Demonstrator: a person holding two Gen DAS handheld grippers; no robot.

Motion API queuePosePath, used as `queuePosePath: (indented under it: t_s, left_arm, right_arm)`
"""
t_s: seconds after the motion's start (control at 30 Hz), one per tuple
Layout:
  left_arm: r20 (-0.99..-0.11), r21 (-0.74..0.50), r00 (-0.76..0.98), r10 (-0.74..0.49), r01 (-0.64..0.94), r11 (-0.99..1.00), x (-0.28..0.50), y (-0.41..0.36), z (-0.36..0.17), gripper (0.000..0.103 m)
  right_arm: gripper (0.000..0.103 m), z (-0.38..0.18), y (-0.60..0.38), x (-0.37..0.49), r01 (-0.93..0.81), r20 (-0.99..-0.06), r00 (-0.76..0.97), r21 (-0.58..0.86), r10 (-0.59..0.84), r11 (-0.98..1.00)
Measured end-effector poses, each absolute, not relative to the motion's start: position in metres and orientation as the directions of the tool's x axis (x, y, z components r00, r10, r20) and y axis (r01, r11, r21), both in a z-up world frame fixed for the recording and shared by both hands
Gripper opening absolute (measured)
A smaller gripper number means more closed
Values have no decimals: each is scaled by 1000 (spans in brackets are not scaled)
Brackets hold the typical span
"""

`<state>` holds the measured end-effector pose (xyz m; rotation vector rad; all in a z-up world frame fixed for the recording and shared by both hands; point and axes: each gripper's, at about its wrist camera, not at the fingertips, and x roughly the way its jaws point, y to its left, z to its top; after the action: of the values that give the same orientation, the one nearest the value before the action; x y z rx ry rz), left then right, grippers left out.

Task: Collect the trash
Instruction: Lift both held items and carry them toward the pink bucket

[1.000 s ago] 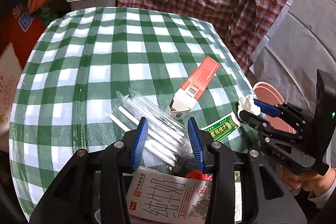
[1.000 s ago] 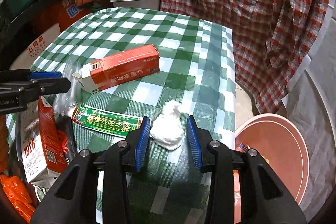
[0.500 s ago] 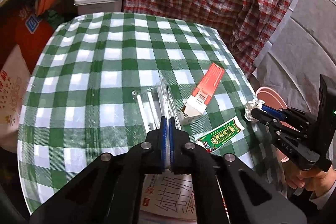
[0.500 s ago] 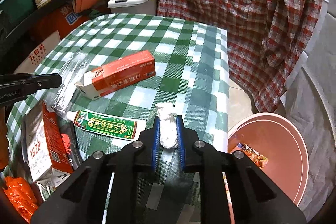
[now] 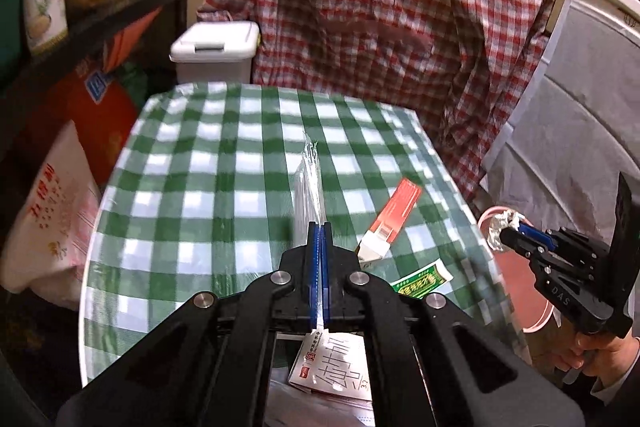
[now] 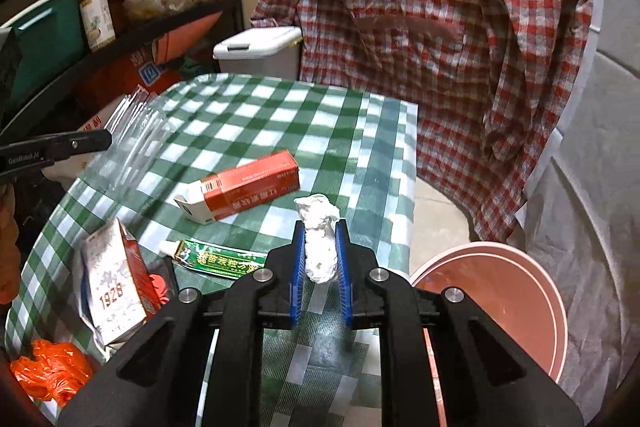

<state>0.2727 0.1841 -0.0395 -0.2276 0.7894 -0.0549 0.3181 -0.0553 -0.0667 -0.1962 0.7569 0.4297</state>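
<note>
- My right gripper point(image 6: 320, 259) has its fingers clamped on the crumpled tissue point(image 6: 318, 239), lifted off the worktop point(image 6: 256, 115).
- The pink bin point(image 6: 496, 307) lies just right of and below the tissue, so I judge this hand drops first.
- My left gripper point(image 5: 319, 267) has its fingers pinched on the clear plastic wrapper point(image 5: 308, 183), whose long axis points straight ahead, farther from the bin.

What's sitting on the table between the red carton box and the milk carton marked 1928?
The green toothpaste tube lies flat between the red carton box and the milk carton, clearest in the right wrist view.
</note>
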Motion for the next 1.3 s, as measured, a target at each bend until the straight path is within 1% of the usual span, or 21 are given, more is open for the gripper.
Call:
queuePosePath:
  t_s: [0.3,0.8,1.3]
  left_arm:
    - [-642,-211,761,-93,-59,976,253,178,-11,1]
    - [-559,-174,828,-55,-52,983,218,138,30,1]
    - [-499,-171,862,-91,6,985,197,102,59,1]
  right_arm:
    - [15,-37,-73,299,-432,-636,702,-24,320,901]
    - [15,13,-131,268,-349,-530,791,19,305,937]
    - [15,47,-174,240,-267,-452,855,35,254,963]
